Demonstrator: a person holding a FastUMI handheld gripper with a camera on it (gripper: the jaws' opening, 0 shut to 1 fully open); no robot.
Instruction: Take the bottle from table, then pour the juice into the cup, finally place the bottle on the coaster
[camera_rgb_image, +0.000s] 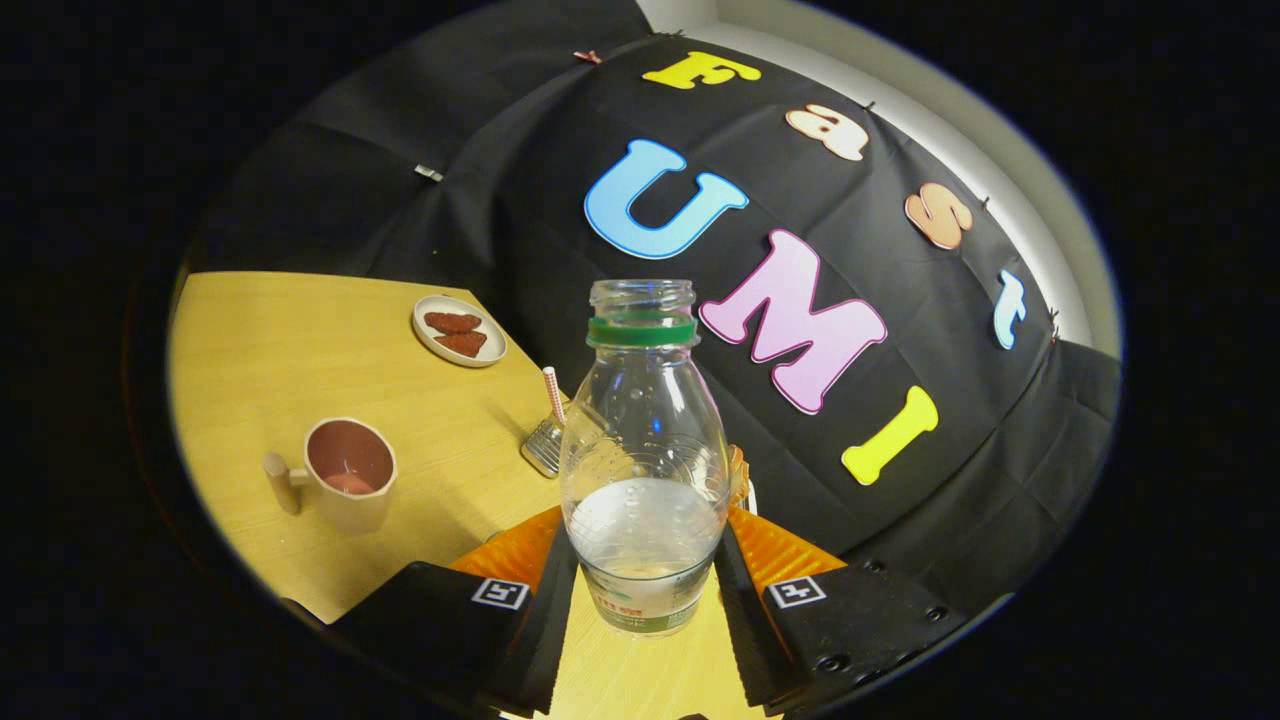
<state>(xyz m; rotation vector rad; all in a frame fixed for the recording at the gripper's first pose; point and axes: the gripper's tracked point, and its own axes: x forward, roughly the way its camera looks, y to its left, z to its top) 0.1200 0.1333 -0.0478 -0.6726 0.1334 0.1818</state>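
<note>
Big wooden bench (300, 330) underneath, with the bottle (645, 450) lifted off it, uncapped, roughly upright, jaws clamped on its lower half. Cup (350, 485) sits off to the left, small plate (459, 331) of snacks further back.

No readable text on bottle (645, 470)

I am working in a staged recording booth, not a real kitchen: black cloth (480, 200) pinned with clips hangs as the wall behind a bare wooden counter (300, 340). A white room wall (900, 70) shows above the cloth's top edge.
</note>
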